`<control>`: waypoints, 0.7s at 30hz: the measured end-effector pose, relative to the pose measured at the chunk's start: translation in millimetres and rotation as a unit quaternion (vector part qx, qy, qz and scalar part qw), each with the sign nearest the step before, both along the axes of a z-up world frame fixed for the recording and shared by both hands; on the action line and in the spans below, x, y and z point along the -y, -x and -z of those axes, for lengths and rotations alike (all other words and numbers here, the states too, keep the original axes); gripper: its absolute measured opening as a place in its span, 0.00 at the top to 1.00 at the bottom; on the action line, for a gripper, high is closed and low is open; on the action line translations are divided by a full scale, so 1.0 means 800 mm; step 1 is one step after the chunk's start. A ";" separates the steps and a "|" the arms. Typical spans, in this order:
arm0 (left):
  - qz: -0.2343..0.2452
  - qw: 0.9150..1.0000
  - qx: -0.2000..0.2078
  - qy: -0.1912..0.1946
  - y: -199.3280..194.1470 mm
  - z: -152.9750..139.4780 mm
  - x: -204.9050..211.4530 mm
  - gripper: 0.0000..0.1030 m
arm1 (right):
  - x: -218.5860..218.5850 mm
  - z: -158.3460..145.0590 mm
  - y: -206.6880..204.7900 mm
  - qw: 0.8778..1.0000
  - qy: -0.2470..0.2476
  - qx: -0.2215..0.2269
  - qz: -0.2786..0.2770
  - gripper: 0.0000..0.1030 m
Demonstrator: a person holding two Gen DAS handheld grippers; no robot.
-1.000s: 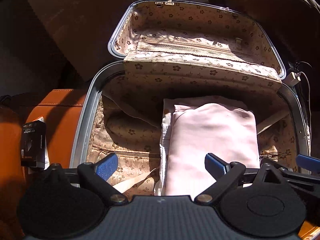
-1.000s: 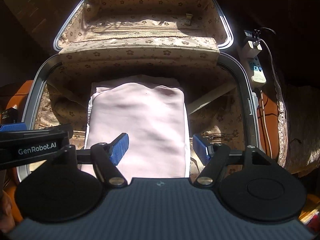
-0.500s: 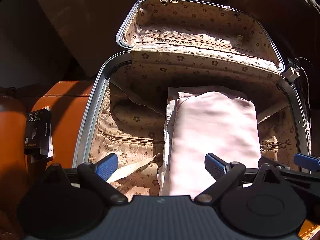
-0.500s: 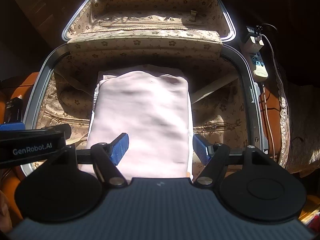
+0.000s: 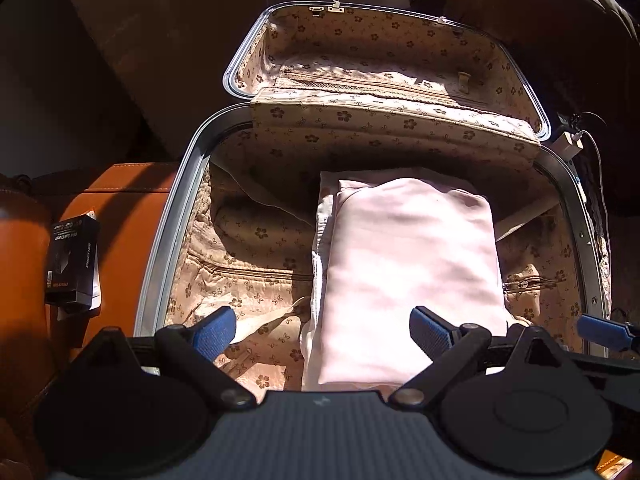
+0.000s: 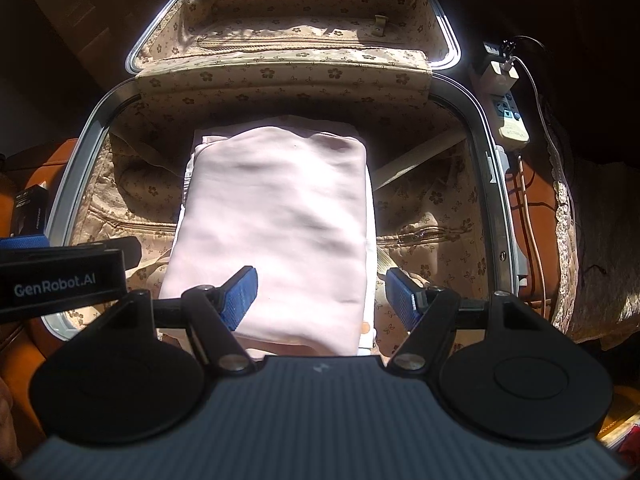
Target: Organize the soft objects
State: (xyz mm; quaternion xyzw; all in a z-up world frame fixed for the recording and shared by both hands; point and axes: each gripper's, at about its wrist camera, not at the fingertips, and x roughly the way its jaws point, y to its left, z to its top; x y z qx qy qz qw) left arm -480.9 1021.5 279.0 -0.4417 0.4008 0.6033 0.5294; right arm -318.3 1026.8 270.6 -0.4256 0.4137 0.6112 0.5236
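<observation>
A folded pale pink cloth [image 5: 408,268] [image 6: 276,216] lies flat in the open suitcase [image 5: 168,240] [image 6: 80,148], on top of other folded pale fabric. The suitcase has a beige flower-print lining and its lid stands raised at the back. My left gripper [image 5: 322,330] hovers open above the near left of the case, its right finger over the cloth's near edge. My right gripper [image 6: 322,296] is open above the cloth's near right corner, with nothing between its fingers. Each gripper shows at the edge of the other's view.
An orange leather seat [image 5: 116,216] sits left of the suitcase with a small black box [image 5: 72,264] on it. A power strip with a white charger and cables [image 6: 508,108] lies to the right. Dark brown furniture [image 5: 560,20] stands behind the lid.
Both grippers have drawn back and up from the suitcase, so more of its near end and the cloth shows. The cloth has stayed in place and both grippers remain open.
</observation>
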 end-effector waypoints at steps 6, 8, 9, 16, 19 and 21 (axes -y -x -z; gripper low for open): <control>0.018 1.000 -0.009 -0.008 -0.016 -0.009 0.013 0.06 | 0.016 -0.007 -0.007 1.000 -0.004 -0.006 -0.004 0.24; 0.022 1.000 -0.011 -0.010 -0.020 -0.011 0.018 0.06 | 0.021 -0.007 -0.009 1.000 -0.005 -0.007 -0.006 0.24; 0.022 1.000 -0.010 -0.010 -0.020 -0.011 0.020 0.06 | 0.023 -0.007 -0.010 1.000 -0.005 -0.007 -0.007 0.24; 0.019 1.000 -0.011 -0.012 -0.017 -0.010 0.036 0.06 | 0.038 -0.006 -0.012 1.000 -0.003 -0.012 -0.007 0.24; 0.018 1.000 -0.013 -0.016 -0.015 -0.011 0.043 0.06 | 0.044 -0.003 -0.012 1.000 -0.004 -0.013 -0.007 0.24; 0.017 1.000 -0.013 -0.017 -0.015 -0.011 0.048 0.06 | 0.049 -0.001 -0.012 1.000 -0.003 -0.014 -0.006 0.24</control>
